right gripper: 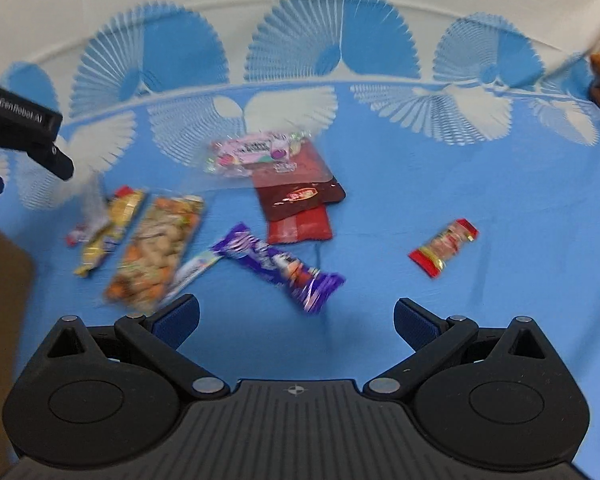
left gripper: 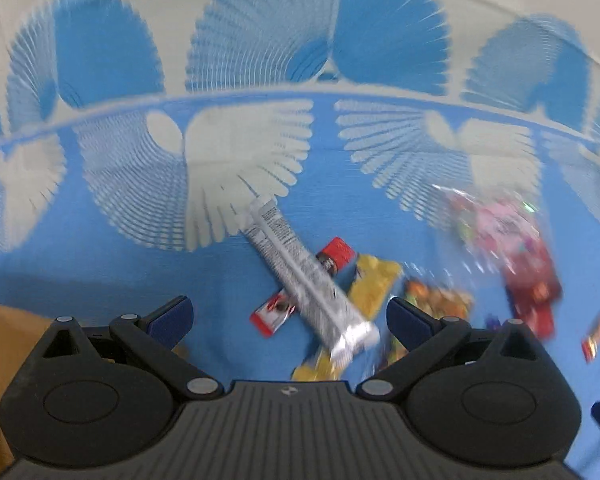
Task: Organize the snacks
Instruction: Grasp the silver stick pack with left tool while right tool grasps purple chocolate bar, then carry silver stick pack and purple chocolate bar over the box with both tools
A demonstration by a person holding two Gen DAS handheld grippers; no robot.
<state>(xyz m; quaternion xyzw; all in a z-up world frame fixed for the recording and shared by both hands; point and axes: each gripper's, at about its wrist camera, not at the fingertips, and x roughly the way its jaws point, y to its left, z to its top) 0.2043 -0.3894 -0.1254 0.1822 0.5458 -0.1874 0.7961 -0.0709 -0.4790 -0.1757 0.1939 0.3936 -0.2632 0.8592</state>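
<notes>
Both tools are spread wide with nothing between their pads, hovering over a table [right gripper: 440, 184] covered by a blue cloth with white fan shapes. In the left wrist view the left tool [left gripper: 290, 316] hangs above a silver bar [left gripper: 300, 276] that lies slanted from 11 to 5 o'clock across a red packet [left gripper: 334, 258] and a yellow packet [left gripper: 374, 286]; a blurred pink and red bag [left gripper: 516, 248] sits toward 2 o'clock. A brown box edge [left gripper: 4, 344] shows at 8 o'clock. In the right wrist view the right tool [right gripper: 296, 318] hovers just short of a purple candy bar [right gripper: 278, 266], which lies at 12 o'clock. A bag of nuts [right gripper: 156, 252] lies at 10 o'clock, a dark red pouch [right gripper: 300, 200] with a pink candy bag [right gripper: 252, 152] overlapping its far end sits farther out, and a small red wrapper [right gripper: 444, 246] rests alone at 2 o'clock. The left tool [right gripper: 24, 132] reaches in from 9 o'clock.
</notes>
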